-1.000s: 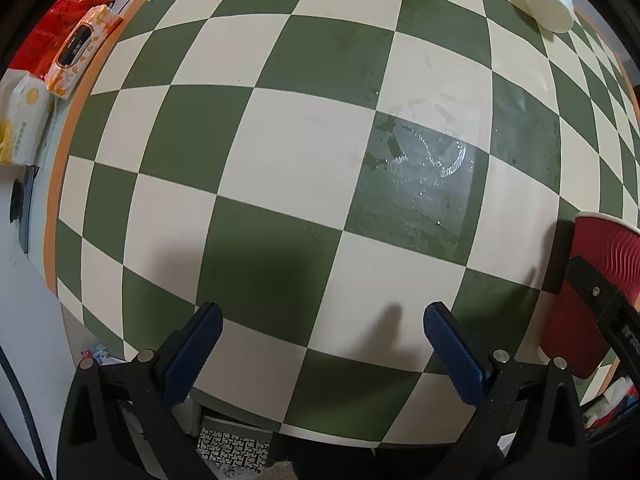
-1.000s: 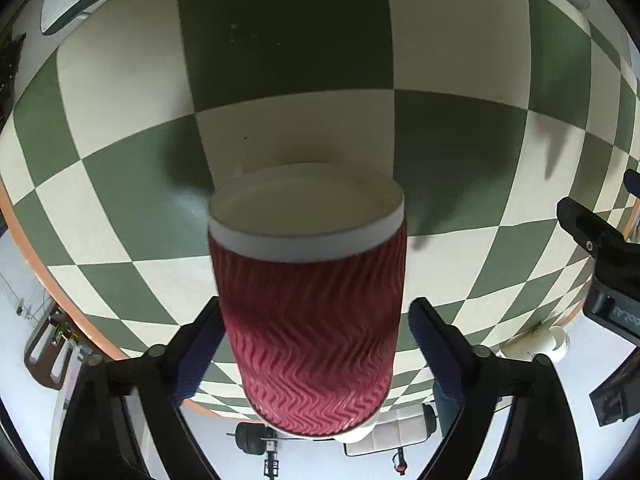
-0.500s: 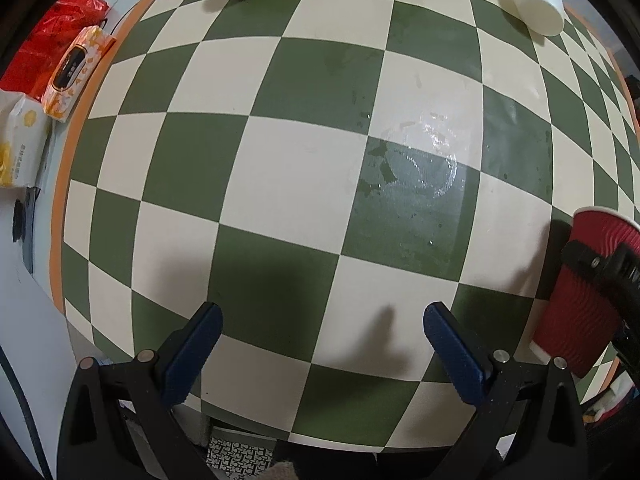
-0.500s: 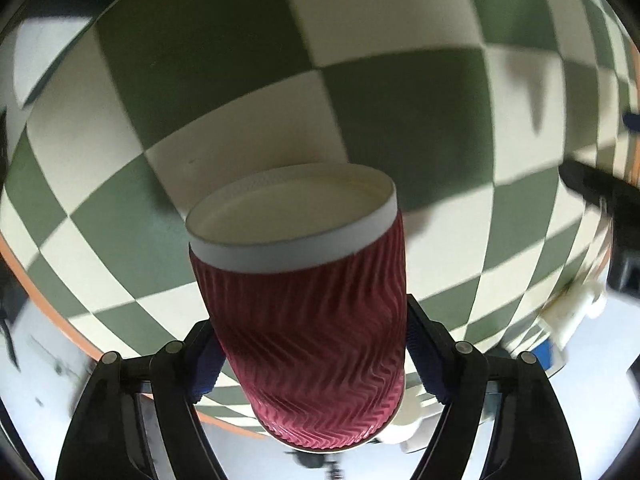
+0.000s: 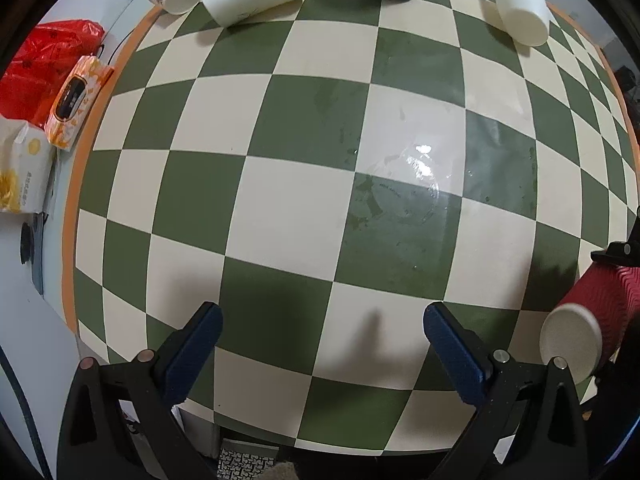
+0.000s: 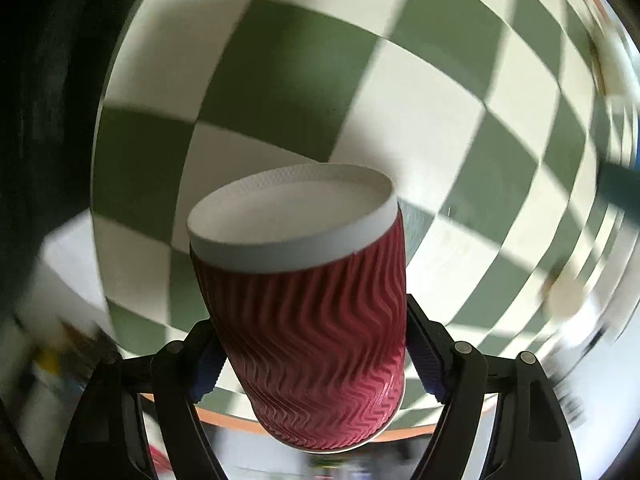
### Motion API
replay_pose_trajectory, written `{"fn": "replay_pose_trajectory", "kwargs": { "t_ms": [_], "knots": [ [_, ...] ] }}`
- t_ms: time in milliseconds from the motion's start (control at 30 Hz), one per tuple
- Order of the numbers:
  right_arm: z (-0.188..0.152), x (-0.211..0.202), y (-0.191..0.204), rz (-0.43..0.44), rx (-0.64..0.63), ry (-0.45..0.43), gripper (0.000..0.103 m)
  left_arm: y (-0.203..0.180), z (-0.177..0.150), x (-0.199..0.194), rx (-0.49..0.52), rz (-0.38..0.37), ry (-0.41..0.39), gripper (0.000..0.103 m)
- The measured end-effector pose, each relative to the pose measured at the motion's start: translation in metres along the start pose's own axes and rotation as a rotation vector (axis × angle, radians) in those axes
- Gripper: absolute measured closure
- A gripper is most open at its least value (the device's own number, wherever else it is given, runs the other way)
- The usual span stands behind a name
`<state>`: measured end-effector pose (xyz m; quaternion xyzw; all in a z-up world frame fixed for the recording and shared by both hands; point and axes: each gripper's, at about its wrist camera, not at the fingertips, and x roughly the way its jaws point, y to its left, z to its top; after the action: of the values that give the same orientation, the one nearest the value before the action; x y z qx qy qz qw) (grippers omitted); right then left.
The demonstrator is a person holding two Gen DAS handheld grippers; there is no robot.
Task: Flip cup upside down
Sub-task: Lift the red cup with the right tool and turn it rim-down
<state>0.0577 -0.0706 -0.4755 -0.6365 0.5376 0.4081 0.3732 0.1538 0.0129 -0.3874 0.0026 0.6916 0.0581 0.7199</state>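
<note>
Jaws of our right gripper (image 6: 308, 356) now clamp the red ripple cup (image 6: 308, 320), lifted and tipping sideways since a second ago; flip underway. Left gripper (image 5: 320, 344) wide open, empty.

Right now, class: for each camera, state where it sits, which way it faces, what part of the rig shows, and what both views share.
Left wrist: sits on the left gripper, looks forward and down over the checkered table; its open blue-padded fingers show.
Right wrist: sits on the right gripper, faces the table, blurred; its fingers clamp the red cup.
Shared: the table and the red cup, tilted at the left view's right edge.
</note>
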Motion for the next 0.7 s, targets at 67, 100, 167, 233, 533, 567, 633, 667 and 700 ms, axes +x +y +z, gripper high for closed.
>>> {"fn": "replay_pose_trajectory", "kwargs": {
  "t_ms": [67, 100, 167, 233, 533, 567, 633, 667, 700],
  "knots": [
    [-0.003, 0.000, -0.011, 0.058, 0.100, -0.015, 0.023, -0.003, 0.001, -0.001, 0.009, 0.002, -0.004, 0.000],
    [-0.004, 0.000, -0.021, 0.097, 0.162, -0.024, 0.023, -0.008, 0.006, -0.004, 0.016, 0.004, -0.006, 0.000],
    [-0.007, 0.001, -0.034, 0.154, 0.251, -0.036, 0.023, -0.016, 0.012, -0.009, 0.027, 0.007, -0.009, 0.000],
    [-0.010, 0.004, -0.057, 0.217, 0.353, -0.040, 0.023, -0.024, 0.011, -0.011, 0.034, 0.008, -0.011, 0.000],
    [-0.036, 0.021, -0.116, 0.333, 0.617, -0.045, 0.023, -0.035, 0.004, -0.016, 0.043, -0.002, -0.015, 0.000],
    [-0.036, 0.021, -0.121, 0.336, 0.630, -0.048, 0.023, -0.036, 0.004, -0.015, 0.041, -0.006, -0.014, 0.000],
    [-0.036, 0.021, -0.124, 0.334, 0.651, -0.052, 0.023, -0.038, 0.003, -0.015, 0.039, -0.011, -0.015, 0.000],
    [-0.037, 0.021, -0.129, 0.333, 0.661, -0.054, 0.023, -0.039, 0.003, -0.015, 0.037, -0.014, -0.016, 0.000],
    [-0.038, 0.021, -0.132, 0.335, 0.672, -0.056, 0.023, -0.040, 0.004, -0.015, 0.035, -0.017, -0.016, 0.000]
  ]
}}
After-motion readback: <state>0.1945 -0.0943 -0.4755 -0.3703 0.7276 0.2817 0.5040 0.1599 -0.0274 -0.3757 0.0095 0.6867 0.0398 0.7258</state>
